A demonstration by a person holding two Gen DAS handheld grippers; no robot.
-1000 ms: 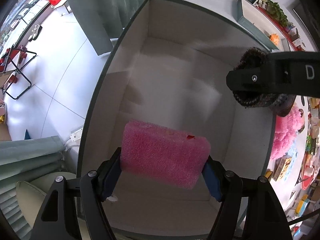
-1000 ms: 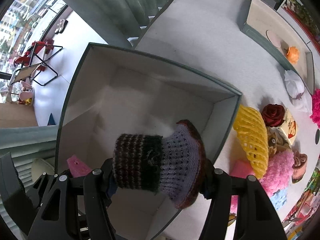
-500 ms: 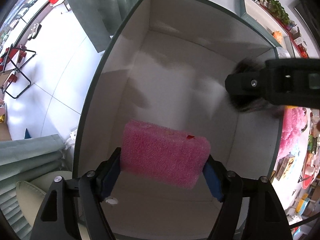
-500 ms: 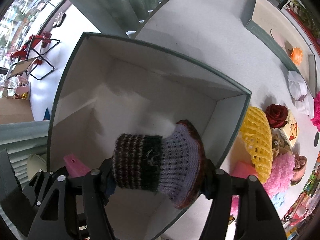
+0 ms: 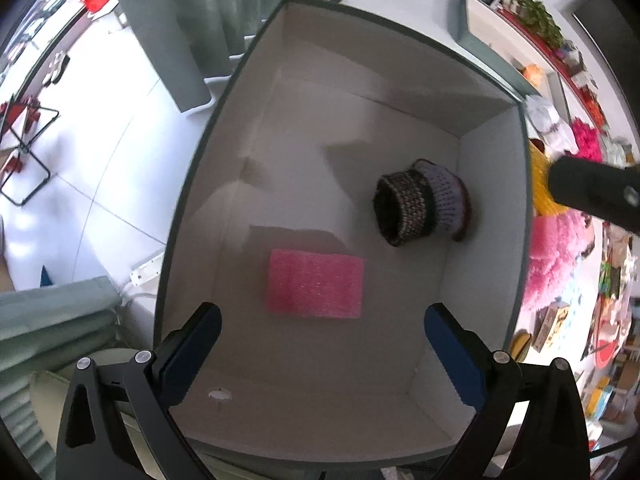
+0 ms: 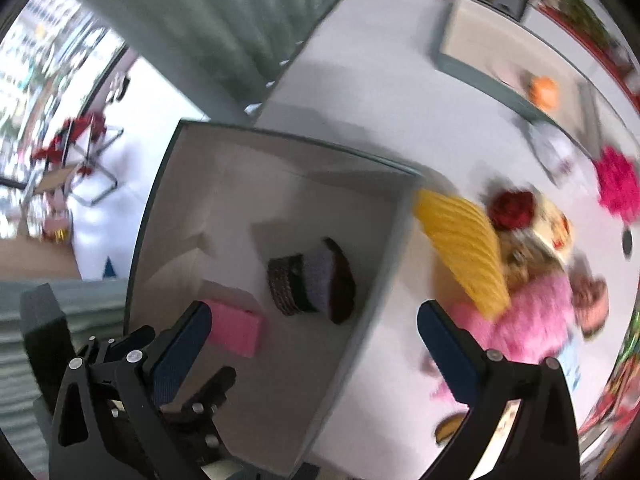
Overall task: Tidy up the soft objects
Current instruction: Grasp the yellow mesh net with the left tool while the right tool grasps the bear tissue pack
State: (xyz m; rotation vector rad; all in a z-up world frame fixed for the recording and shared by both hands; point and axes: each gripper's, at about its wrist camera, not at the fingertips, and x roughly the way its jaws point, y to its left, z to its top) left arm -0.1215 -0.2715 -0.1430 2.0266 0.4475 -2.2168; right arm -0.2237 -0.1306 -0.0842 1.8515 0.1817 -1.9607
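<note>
Left wrist view: the left claw (image 5: 322, 344) has just opened wide, released above the pink sponge (image 5: 316, 283) on the box (image 5: 490, 248) floor, knitted hat (image 5: 424, 208) nearby. Right wrist view: the right claw (image 6: 314, 334) has just opened, empty, hat (image 6: 312, 282) lying below.

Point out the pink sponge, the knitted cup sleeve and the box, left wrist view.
pink sponge (image 5: 316, 285): left wrist view, middle of its top face.
knitted cup sleeve (image 5: 416, 208): left wrist view, dark striped band on its side.
box (image 5: 491, 216): left wrist view, bare inner right wall.
</note>
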